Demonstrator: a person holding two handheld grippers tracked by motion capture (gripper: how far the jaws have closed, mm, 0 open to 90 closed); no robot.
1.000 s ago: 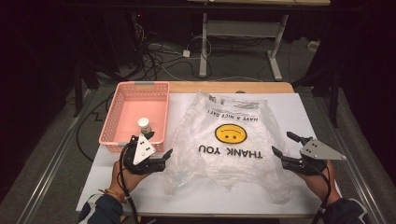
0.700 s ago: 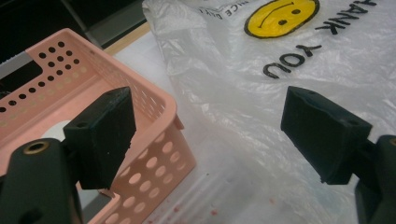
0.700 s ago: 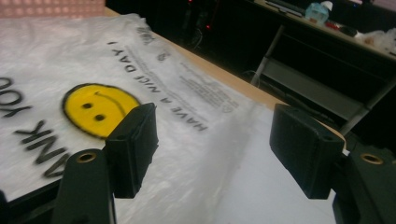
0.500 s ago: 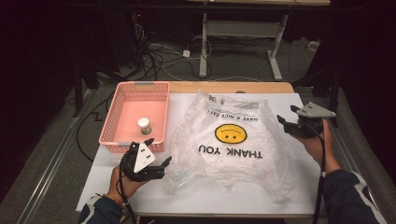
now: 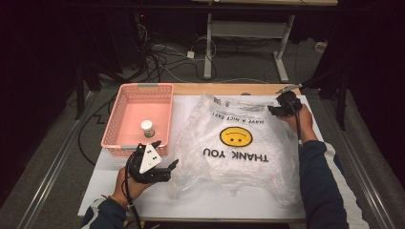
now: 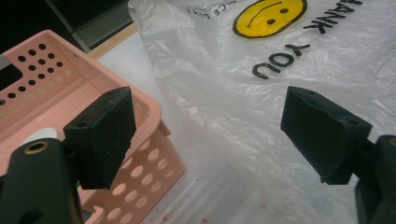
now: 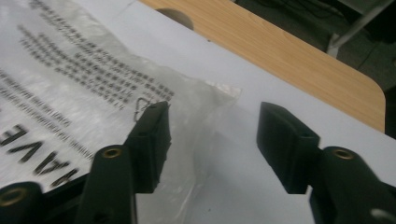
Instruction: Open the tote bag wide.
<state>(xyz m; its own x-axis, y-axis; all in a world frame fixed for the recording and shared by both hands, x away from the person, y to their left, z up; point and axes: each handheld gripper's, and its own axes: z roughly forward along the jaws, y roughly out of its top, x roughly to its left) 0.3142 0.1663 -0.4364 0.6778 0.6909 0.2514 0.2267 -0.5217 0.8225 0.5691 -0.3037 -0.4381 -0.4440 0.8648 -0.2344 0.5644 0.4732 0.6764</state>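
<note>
On the left of the table (image 5: 200,205) a pink basket (image 5: 119,138) holds a small white-capped jar (image 5: 147,128). At the basket's 6 o'clock the left gripper (image 5: 171,168) rests low in the person's hand, its jaws spread wide and empty. In the left gripper view the basket's corner (image 6: 154,140) lies behind one jaw, and the clear plastic bag (image 6: 261,116) spreads beyond the gap and under the other jaw.

The bag (image 5: 239,152) lies flat in the middle of the table, its yellow smiley face (image 5: 235,137) and "THANK YOU" print upside down. At the bag's 1 o'clock corner sits the right gripper (image 5: 273,109); its jaws have just been closing and stand half spread. In the right gripper view (image 7: 212,140) the bag's crumpled corner (image 7: 201,107) lies between the jaws, with neither pad pressing on it.
</note>
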